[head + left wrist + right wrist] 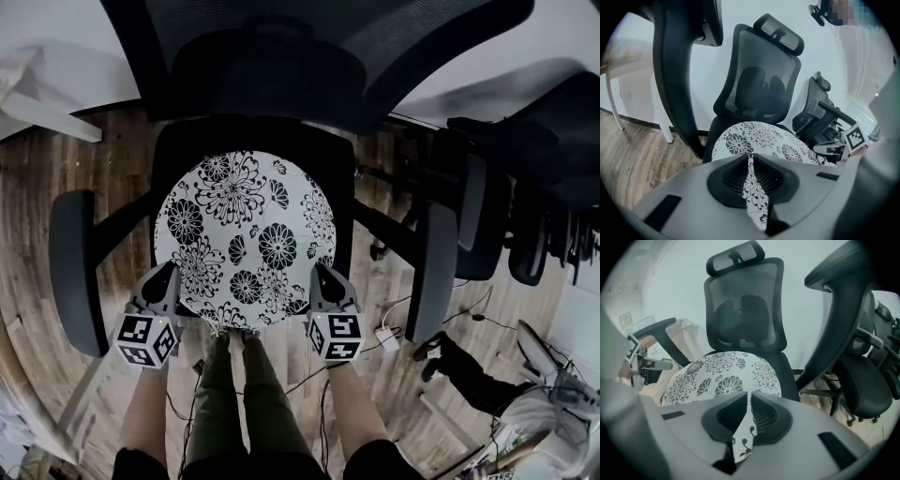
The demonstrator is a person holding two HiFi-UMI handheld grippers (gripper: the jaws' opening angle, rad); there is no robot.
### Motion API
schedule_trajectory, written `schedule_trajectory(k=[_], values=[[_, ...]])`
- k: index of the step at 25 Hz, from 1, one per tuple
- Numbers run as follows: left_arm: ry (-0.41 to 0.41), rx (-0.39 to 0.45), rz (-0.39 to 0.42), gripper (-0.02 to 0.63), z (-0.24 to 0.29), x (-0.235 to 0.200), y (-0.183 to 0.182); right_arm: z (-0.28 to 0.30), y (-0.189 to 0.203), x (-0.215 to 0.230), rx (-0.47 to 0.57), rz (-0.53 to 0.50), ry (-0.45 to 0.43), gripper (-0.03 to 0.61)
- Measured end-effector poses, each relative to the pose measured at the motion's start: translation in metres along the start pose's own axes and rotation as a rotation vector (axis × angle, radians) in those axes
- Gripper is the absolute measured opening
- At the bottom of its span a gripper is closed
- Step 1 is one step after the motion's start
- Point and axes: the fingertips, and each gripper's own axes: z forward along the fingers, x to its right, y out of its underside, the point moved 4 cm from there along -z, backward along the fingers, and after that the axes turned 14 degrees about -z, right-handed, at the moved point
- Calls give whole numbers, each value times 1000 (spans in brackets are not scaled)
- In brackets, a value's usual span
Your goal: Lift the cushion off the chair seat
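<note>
**Pinching only the rim: where the lift could fail**

The round floral cushion (246,239) lay on the black seat (339,173), covering most of it. The left gripper (171,274) was closed on the cushion's near-left edge and the right gripper (322,274) on its near-right edge. In each gripper view the jaws stood almost together, with a thin fold of patterned cloth between the pads.

That thin bite was the main risk. Each hold seemed to take the rim or cover rather than the padded body, so the cushion's weight could draw the cloth out of one pair of pads as it rose. If one side let go, the cushion would likely swing from the other and drop back or slide off the front.

Both holds sat on the near edge, so the far half would probably sag and drag over the seat toward the backrest (281,56). Raising one hand faster than the other would tilt it toward an armrest (436,272).

Whether ties fixed the cushion underneath could not be told; if so, pulling would strain the cloth.
</note>
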Motion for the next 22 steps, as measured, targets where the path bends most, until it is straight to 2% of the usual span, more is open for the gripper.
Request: schedule_trajectory(k=[1, 2, 3, 4, 5, 6, 10, 14, 18, 22], values=[[-12, -7, -6, 25, 2, -2, 2, 1, 1, 1, -3, 6, 8, 18], [-33, -12, -13, 81, 4, -6, 4, 2, 3, 3, -4, 14, 24, 24], [-58, -17, -20, 187, 5, -10, 5, 3, 5, 4, -7, 23, 42, 99], [-84, -21, -26, 286, 6, -14, 6, 5, 7, 6, -12, 29, 55, 230], [-105, -28, -32, 329, 7, -18, 8, 7, 10, 6, -21, 32, 59, 257], [-120, -37, -38, 346, 8, -21, 10, 9, 13, 7, -33, 35, 57, 261], [-143, -76, -85, 376, 15, -33, 17, 15, 31, 11, -94, 72, 40, 275], [-127, -143, -139, 380, 27, -40, 26, 22, 46, 16, -150, 105, 46, 278], [-113, -214, -146, 379, 34, -38, 33, 27, 52, 13, -178, 156, 42, 278], [-127, -223, -143, 379, 35, -39, 33, 30, 50, 10, -186, 151, 28, 278]])
